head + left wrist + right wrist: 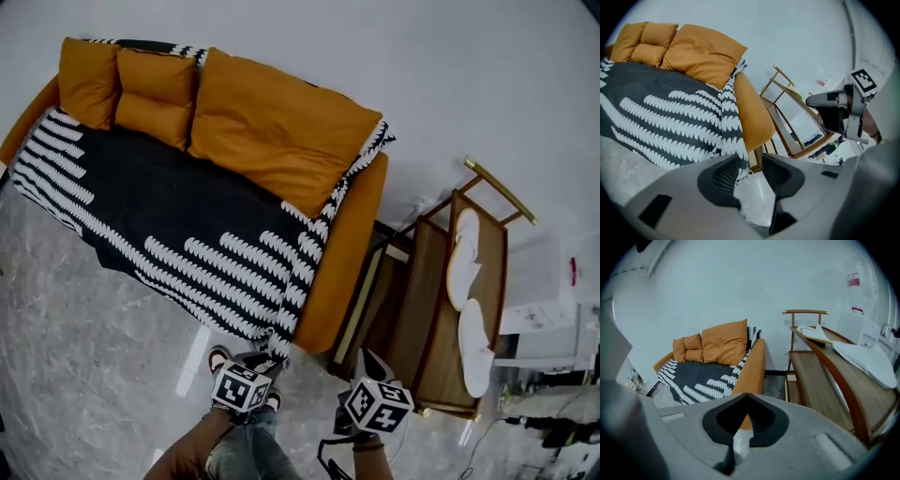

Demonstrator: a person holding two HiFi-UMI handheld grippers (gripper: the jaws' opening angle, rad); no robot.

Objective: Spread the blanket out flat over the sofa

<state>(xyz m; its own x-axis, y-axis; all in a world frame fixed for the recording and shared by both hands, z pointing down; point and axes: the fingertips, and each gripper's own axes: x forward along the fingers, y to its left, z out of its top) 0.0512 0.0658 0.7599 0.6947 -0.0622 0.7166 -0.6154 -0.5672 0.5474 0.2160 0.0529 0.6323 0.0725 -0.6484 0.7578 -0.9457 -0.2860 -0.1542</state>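
Blanket [187,202]: black with rows of white zigzag bands, lying open over the sofa [354,225] seat. Front edge hangs down to the floor [84,328]. Right edge runs up and over the inner side of the sofa's right arm. Far edge is tucked under the cushions. Surface looks mostly flat, with light creases in the plain black middle.

Cushions: 3, orange, leaning on the backrest. 1 large [281,127] on the right, 2 small [155,89] on the left.

Left gripper [751,161]: low, near the sofa's front right corner, aimed at the hanging blanket corner. Jaws stand well apart and the pads press on nothing. The blanket's fringed corner shows in the gap, close by the left pad; contact cannot be told.

Right gripper [746,397]: beside the left one, nearer the rack. Jaw tips meet, nothing between them.

Rack [431,309]: wooden, slatted, brass top rail, just right of the sofa arm. 2 white flat pads [464,253] lie on its top shelf.

Floor: grey, marbled, glossy. Wall behind the sofa is plain white.
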